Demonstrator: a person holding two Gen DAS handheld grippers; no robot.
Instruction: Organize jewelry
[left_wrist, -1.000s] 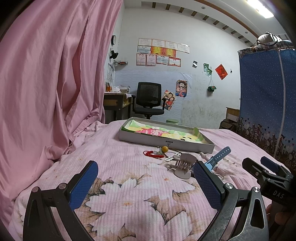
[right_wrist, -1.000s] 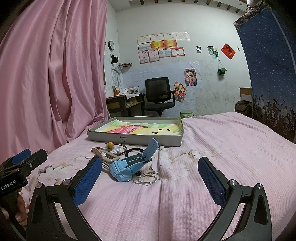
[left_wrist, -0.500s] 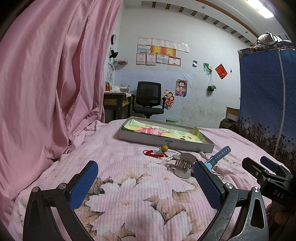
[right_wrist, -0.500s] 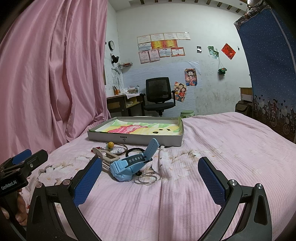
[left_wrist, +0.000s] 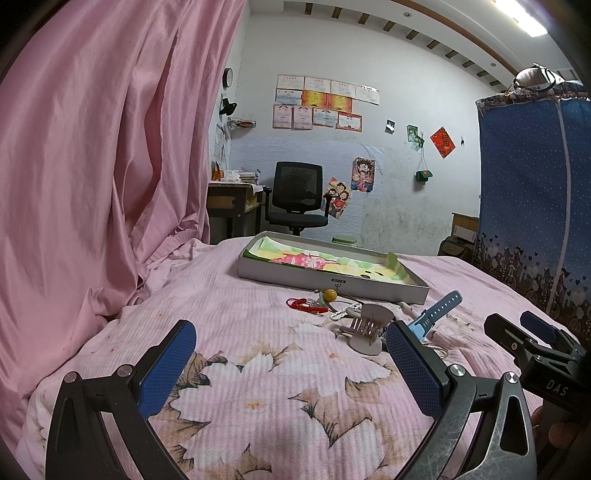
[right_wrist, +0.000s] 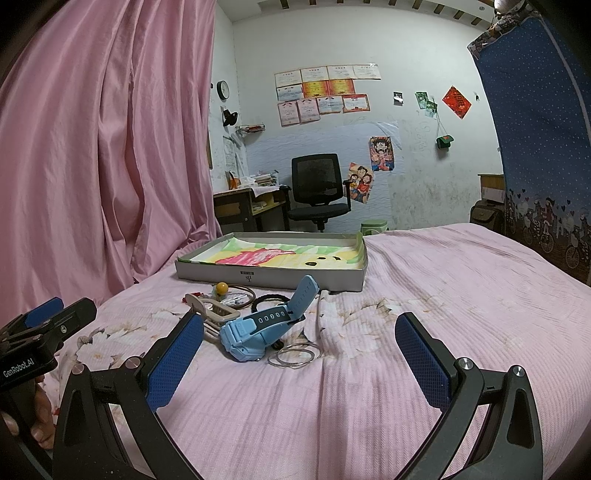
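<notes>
Almost nothing has changed in the last second: both views look the same as before, with only a very small drift of the cameras. So the task has not really started yet, in my judgement.

The left gripper (left_wrist: 291, 363) hovers low over the bed (left_wrist: 258, 387) with its jaws spread wide and nothing between them. The right gripper (right_wrist: 299, 365) is in the same state, jaws spread and empty, just near the pile of jewelry.

The jewelry lies on the bed in a loose group, in front of the near wall of the gray tray (right_wrist: 273, 275). The blue watch (right_wrist: 258, 328) is the nearest piece to the right gripper, with one strap standing up. Thin metal rings (right_wrist: 293, 357) lie just beside it on the right. To the left of the watch is a beige hair clip (left_wrist: 369, 326), and further away a yellow bead (right_wrist: 222, 286), a red cord (left_wrist: 304, 305) and a dark hair band (right_wrist: 267, 300). The tray holds only a colorful paper lining; no piece is inside it as far as I can see.

I think the next move is to reach for one piece, probably the watch, and to carry it to the tray. The thin rings will be hard to pinch from the soft cover.
</notes>
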